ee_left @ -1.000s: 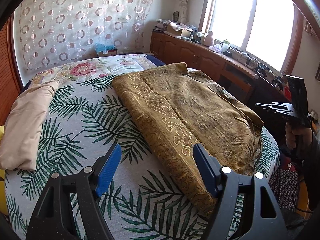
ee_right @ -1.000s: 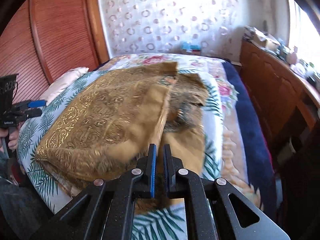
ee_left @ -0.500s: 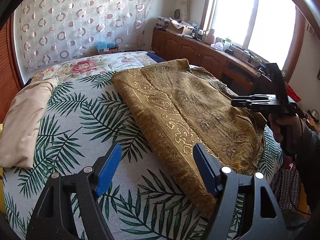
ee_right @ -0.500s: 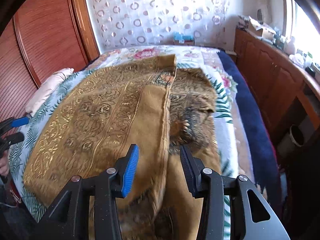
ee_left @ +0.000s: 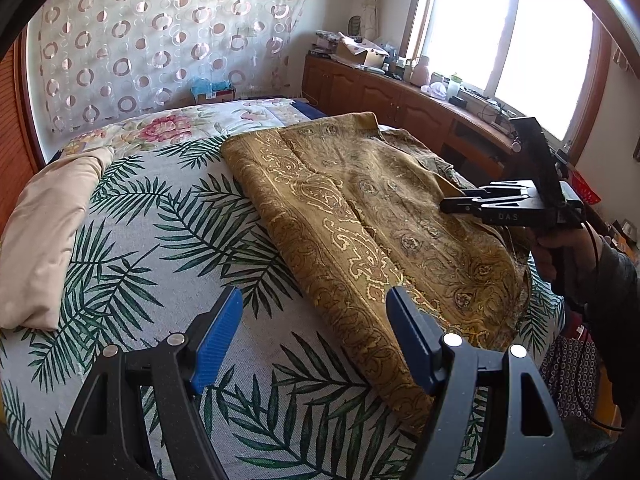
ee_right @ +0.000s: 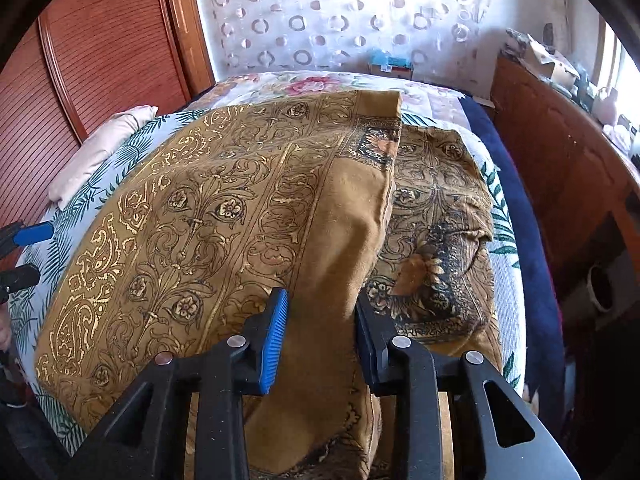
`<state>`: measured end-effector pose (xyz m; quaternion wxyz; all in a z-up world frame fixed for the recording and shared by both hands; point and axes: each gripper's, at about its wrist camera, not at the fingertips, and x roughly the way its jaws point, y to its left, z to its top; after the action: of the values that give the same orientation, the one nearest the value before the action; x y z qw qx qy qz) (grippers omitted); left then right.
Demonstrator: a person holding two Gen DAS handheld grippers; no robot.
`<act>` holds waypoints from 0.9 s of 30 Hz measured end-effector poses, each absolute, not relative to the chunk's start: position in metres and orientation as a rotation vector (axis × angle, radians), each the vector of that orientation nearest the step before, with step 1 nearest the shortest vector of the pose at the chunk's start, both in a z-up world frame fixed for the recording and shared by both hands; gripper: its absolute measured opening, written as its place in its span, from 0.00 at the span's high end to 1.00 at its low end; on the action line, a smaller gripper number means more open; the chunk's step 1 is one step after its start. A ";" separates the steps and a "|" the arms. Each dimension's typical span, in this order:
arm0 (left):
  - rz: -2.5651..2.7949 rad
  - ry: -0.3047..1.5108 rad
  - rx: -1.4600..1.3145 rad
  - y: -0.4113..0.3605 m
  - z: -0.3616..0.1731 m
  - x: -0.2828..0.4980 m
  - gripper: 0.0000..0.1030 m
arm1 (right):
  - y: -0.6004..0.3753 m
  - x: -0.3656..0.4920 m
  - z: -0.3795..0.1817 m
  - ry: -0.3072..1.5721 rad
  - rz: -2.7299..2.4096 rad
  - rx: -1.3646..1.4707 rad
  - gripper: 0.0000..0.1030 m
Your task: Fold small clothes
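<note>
Cloth of gold-patterned brown is lying folded across the leaf-print bed. The right gripper has just been closing, its jaws straddling a raised fold of the cloth; actual pinching I cannot tell. The left gripper is hovering wide open, holding nothing, over the bed.

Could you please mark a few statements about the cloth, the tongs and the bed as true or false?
1. The left tongs grip the cloth. False: they stand open, holding nothing.
2. A fold of the golden cloth lies between the right tongs. True.
3. The cloth lies on a plain white sheet. False: the sheet has green palm leaves.
4. A beige pillow lies apart from the cloth. True.
</note>
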<state>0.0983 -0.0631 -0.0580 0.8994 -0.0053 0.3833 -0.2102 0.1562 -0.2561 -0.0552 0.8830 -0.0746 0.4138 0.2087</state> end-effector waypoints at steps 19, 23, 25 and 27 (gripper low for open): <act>-0.443 0.793 -0.010 -0.063 -0.059 0.098 0.27 | -0.267 0.137 -0.025 0.695 0.435 -0.140 0.95; -0.451 0.790 -0.010 -0.064 -0.057 0.097 0.27 | -0.289 0.124 -0.005 0.659 0.406 -0.135 0.95; -0.455 0.789 -0.008 -0.065 -0.057 0.096 0.27 | -0.303 0.118 0.001 0.648 0.376 -0.132 0.95; -0.457 0.789 -0.006 -0.067 -0.056 0.097 0.27 | -0.312 0.108 0.002 0.649 0.333 -0.141 0.95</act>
<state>0.0965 -0.0666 -0.0558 0.8979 -0.0029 0.3808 -0.2208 0.1077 -0.3121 0.0021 0.9318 -0.0688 0.3170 0.1626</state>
